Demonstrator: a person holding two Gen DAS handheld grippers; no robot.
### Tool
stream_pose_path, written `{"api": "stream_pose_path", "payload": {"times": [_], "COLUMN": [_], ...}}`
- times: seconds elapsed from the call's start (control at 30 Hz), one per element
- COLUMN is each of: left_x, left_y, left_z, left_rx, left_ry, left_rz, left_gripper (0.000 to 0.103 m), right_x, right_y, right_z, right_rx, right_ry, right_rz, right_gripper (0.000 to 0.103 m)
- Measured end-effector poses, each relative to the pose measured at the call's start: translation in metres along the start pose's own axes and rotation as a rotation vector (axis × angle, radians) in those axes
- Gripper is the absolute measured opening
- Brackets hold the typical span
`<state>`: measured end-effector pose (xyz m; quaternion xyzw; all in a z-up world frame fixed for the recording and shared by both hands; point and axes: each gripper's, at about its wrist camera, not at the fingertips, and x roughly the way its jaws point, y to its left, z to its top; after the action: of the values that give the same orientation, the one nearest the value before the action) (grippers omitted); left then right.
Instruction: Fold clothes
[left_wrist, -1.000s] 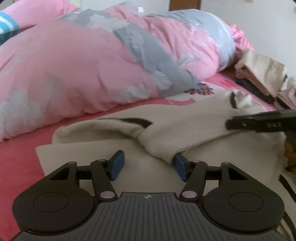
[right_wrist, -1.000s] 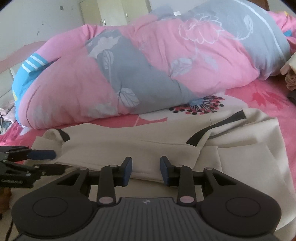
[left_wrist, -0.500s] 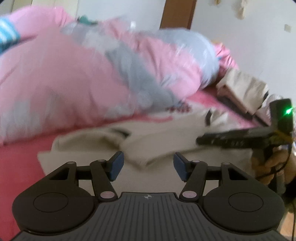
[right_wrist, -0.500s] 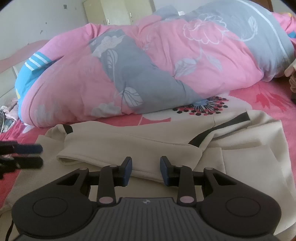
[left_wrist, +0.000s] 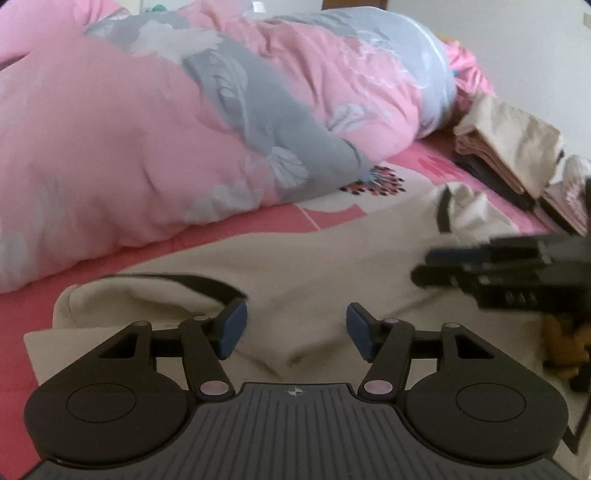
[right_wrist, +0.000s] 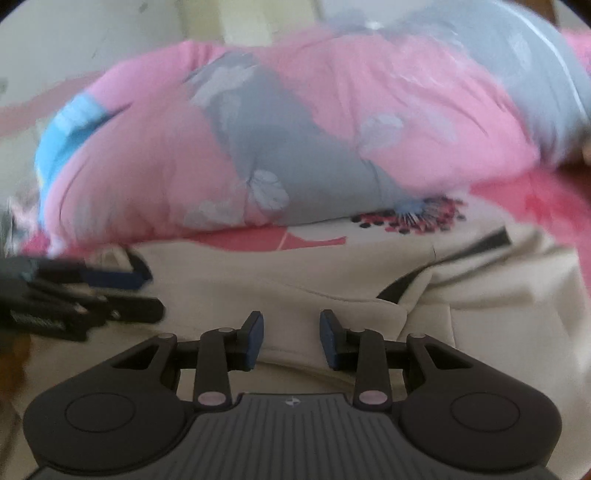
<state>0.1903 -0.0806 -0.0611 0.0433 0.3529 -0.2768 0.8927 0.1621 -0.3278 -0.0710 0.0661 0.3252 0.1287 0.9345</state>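
Left wrist view showed the left gripper (left_wrist: 293, 334) low in the centre of the frame, its blue-padded fingers (left_wrist: 231, 332) spread wide apart and grasping nothing, poised over a rounded fold of the cream garment (left_wrist: 314, 258). That garment lay spread across the pink bedsheet (left_wrist: 221, 225), with a dark trim strip (left_wrist: 207, 282) just beyond the left finger. At the right edge the right gripper (left_wrist: 424, 264) reached in sideways, blurred. Beyond, a pink and grey quilt (left_wrist: 184, 129) filled the upper frame, and a stack of folded clothes (left_wrist: 509, 147) sat at upper right.

Right wrist view, blurred throughout, showed the right gripper (right_wrist: 291, 339) also released, fingers parted above the garment's (right_wrist: 332, 273) folded edge, while the left gripper (right_wrist: 144, 291) entered from the left edge.
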Motion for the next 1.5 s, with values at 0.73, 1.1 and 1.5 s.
{"api": "stream_pose_path", "payload": {"times": [0.73, 1.1, 1.5], "left_x": [0.007, -0.005, -0.004], "left_y": [0.03, 0.025, -0.018], "left_z": [-0.001, -0.002, -0.006], "left_rx": [-0.133, -0.076, 0.137], "left_ry": [0.024, -0.07, 0.018], "left_rz": [0.002, 0.016, 0.08], "left_gripper": [0.061, 0.061, 0.062], "right_x": [0.029, -0.011, -0.033], "right_y": [-0.015, -0.029, 0.002], "right_z": [0.022, 0.033, 0.003], "right_rx": [0.06, 0.047, -0.186], "right_ry": [0.073, -0.069, -0.039], "right_rz": [-0.009, 0.002, -0.019], "right_gripper": [0.036, 0.036, 0.036]}}
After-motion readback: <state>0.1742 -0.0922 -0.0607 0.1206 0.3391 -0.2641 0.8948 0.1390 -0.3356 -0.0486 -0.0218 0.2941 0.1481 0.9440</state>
